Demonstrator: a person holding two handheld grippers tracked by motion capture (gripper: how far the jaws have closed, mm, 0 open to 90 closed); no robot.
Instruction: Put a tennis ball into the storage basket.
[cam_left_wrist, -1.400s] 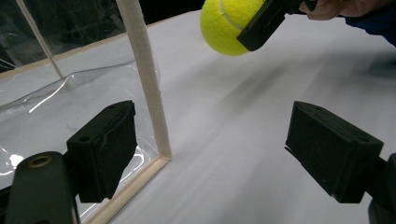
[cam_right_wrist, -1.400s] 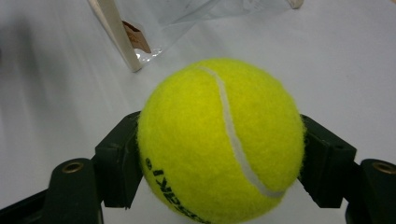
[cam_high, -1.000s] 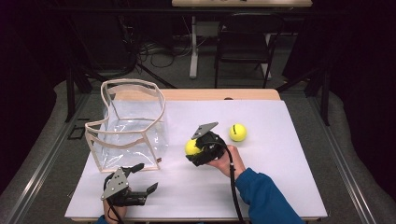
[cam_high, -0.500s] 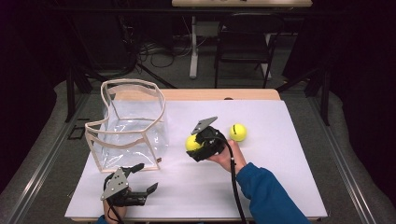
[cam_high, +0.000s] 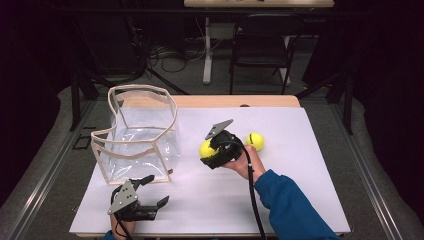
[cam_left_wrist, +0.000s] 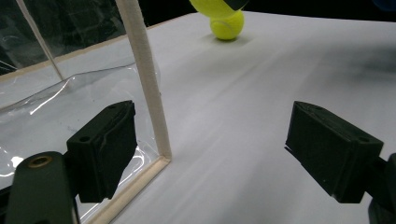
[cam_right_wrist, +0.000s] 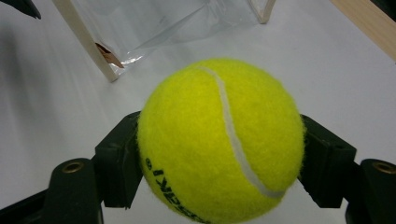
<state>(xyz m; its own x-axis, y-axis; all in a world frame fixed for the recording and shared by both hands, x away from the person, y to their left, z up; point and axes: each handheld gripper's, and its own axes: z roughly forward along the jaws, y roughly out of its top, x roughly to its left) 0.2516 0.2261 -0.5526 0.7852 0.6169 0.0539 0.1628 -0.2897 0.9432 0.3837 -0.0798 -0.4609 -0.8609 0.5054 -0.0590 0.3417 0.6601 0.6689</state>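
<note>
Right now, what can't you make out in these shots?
- High view: the right hand-held gripper covers part of the held tennis ball, so the jaw contact is hidden there.
- Right gripper view: the print on that ball is cut off by the bottom edge and unreadable.
- Left gripper view: the top edge cuts off the held ball, which overlaps the second tennis ball.
- High view: the clear bag is see-through, so its open side is unclear.

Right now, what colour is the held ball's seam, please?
White, on the yellow ball; clearest in the right gripper view.
</note>
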